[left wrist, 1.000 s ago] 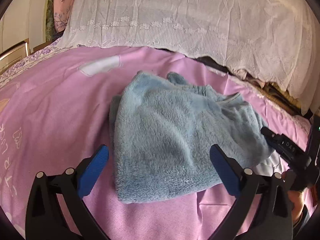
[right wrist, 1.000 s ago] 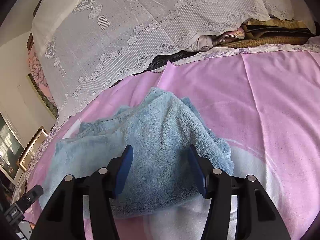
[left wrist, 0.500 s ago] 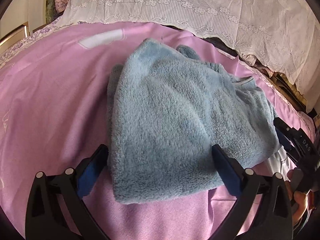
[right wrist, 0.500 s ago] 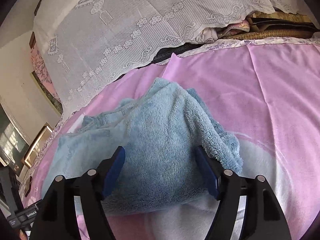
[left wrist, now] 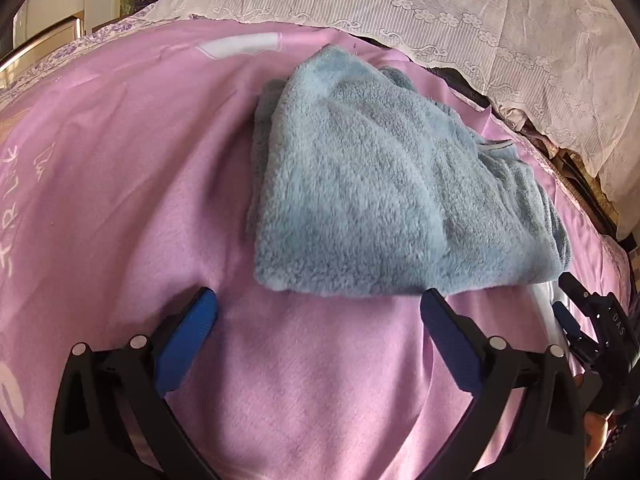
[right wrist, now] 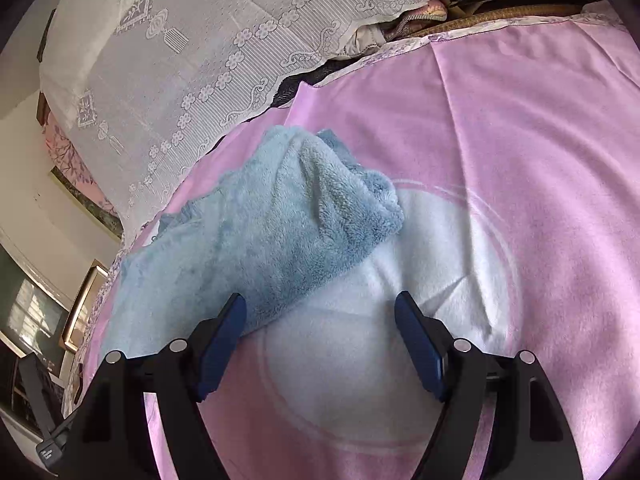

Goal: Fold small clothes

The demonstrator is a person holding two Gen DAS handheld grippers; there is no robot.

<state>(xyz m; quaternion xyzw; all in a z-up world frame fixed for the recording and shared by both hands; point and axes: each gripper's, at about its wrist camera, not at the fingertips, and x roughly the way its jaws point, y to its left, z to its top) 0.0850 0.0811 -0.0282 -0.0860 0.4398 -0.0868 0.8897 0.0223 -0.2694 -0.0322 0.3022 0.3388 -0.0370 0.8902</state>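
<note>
One blue fleece garment [left wrist: 380, 184] is lying folded in a soft bundle on the pink bedspread [left wrist: 120, 184] — the only piece of clothing out on the bed. Two grippers are hovering over it. The left gripper [left wrist: 318, 304] is holding its two blue-padded fingers [left wrist: 188, 336] wide apart, nothing between them, both tips sitting just short of the bundle's near edge. The right gripper [right wrist: 320, 304] is spreading its two fingers [right wrist: 418, 340] wider at this moment, nothing clamped between them; its left tip is sitting right against the fleece edge, its right tip is hanging over the white patch [right wrist: 400, 300] printed on the spread. From the left camera the right gripper is peeking in at the far right edge, close beside the garment. One white lace cover [right wrist: 200, 40] is draping over the bedding stacked behind the bundle.
</note>
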